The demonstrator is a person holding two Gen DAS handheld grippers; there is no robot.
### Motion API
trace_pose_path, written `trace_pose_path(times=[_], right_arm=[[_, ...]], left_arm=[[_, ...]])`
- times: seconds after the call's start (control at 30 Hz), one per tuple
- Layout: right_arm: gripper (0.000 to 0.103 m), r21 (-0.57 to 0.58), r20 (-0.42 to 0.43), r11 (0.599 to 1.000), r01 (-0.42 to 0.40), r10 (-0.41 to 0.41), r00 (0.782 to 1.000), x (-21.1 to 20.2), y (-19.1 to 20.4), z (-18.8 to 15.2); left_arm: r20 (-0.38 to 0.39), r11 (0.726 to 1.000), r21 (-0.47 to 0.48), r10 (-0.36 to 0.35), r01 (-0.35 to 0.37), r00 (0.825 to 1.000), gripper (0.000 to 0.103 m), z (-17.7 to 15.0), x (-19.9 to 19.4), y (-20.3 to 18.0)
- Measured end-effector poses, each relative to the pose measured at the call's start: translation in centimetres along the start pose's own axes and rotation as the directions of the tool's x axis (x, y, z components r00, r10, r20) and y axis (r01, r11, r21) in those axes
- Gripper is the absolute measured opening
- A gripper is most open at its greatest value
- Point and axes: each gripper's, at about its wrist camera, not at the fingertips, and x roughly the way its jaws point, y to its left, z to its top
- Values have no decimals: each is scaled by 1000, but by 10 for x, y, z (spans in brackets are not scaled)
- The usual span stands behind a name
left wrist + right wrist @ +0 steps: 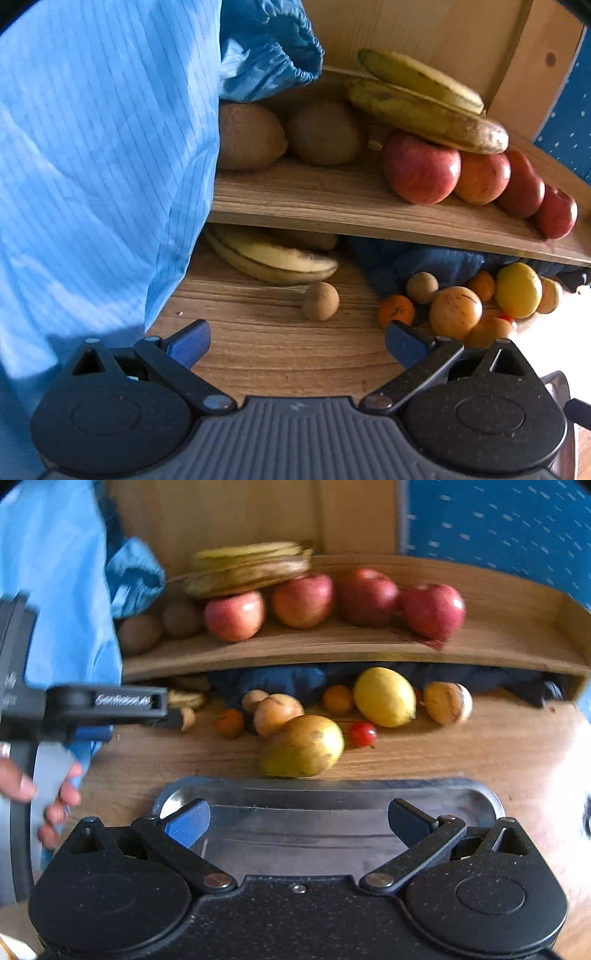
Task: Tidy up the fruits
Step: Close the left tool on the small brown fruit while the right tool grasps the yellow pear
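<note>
Nearest, the right gripper (298, 821) hangs with its fingers spread and empty over a bare shiny metal tray (461, 805), and the left gripper (297, 343) is likewise spread and holding nothing above the wooden bench (266, 354). Just beyond, loose fruit waits unsorted on the bench: a yellow-green mango (302, 746), a yellow lemon (384, 697), small oranges (229, 723), a red cherry tomato (362, 734) and a small brown round fruit (320, 301). Farthest, the wooden shelf (332, 648) already carries a row of red apples (304, 599), speckled bananas (247, 568) and brown kiwis (139, 632), so I judge the job roughly half done.
</note>
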Motion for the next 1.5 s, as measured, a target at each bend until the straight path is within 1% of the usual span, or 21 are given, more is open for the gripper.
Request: trace_pose_path(times=[0.1, 0.2, 0.37, 0.5, 0.63, 0.77, 0.87, 0.97, 1.07, 1.13, 1.2, 1.27, 1.43, 1.5], right_arm=[[102, -2, -3, 1000, 0, 0, 1000, 7, 5, 3], [102, -19, -8, 1000, 18, -18, 1000, 17, 7, 6], [103, -31, -24, 998, 46, -46, 999, 34, 6, 14], [103, -49, -34, 996, 68, -70, 997, 45, 11, 20], [102, -56, -47, 997, 57, -60, 997, 55, 15, 25], [102, -72, -67, 996, 58, -63, 996, 63, 19, 29], [102, -78, -65, 995, 56, -61, 996, 69, 19, 32], [102, -73, -62, 995, 72, -77, 995, 74, 18, 36], [101, -53, -55, 997, 61, -63, 996, 77, 16, 38], [96, -49, -60, 997, 56, -59, 996, 79, 15, 40], [91, -40, -70, 997, 60, -62, 996, 83, 15, 41], [89, -22, -73, 998, 58, -60, 996, 85, 15, 42], [86, -5, -75, 997, 72, -72, 995, 88, 14, 43], [82, 1, -74, 997, 79, -79, 994, 90, 13, 44]], left_arm=[[7, 1000, 25, -4, 4, 1000, 102, 3, 4, 1], [2, 999, 43, -9, 9, 1000, 102, 6, 12, 1], [-11, 999, 46, -21, 21, 1000, 102, 11, 26, 0], [-24, 999, 38, -6, 7, 1000, 102, 13, 34, 2], [-32, 999, 45, -6, 8, 999, 102, 15, 41, 2], [-24, 998, 60, -33, 35, 999, 102, 14, 47, 0], [-19, 997, 55, -59, 60, 998, 101, 15, 50, 2], [-28, 995, 49, -84, 85, 996, 95, 17, 54, 4], [-33, 994, 44, -102, 103, 994, 88, 17, 55, 6], [-32, 993, 42, -109, 110, 994, 84, 17, 57, 7], [-31, 993, 38, -107, 108, 994, 82, 15, 55, 4], [-27, 994, 36, -102, 103, 994, 80, 15, 55, 5], [-23, 992, 35, -117, 118, 993, 66, 16, 61, -4], [-23, 992, 35, -123, 124, 992, 61, 16, 64, -8]])
